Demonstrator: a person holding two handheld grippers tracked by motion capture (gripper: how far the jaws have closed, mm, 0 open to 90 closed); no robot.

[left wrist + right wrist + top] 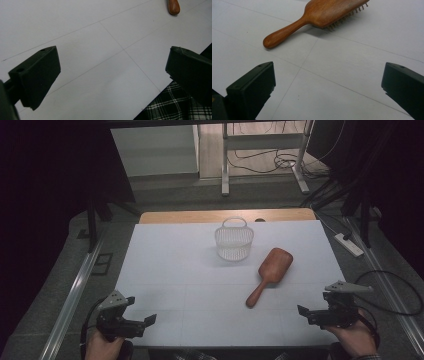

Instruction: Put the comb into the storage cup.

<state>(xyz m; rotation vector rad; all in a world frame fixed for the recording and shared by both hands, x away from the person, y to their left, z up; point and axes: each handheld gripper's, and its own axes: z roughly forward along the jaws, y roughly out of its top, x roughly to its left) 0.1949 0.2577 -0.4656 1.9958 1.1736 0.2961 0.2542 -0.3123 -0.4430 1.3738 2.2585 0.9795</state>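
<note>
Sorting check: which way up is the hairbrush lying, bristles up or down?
Bristles down: the hairbrush shows its smooth wooden back, with bristles poking out underneath against the table.

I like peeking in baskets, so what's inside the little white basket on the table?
The white basket looks empty: from the high view, its mesh wall and open top show nothing inside. The very bottom is hard to see through the mesh. The wooden hairbrush lies beside it on the table, not inside.

2 black grippers [142,320] with blocky jaws, grey three-cornered plates, trailing black cables.
</note>
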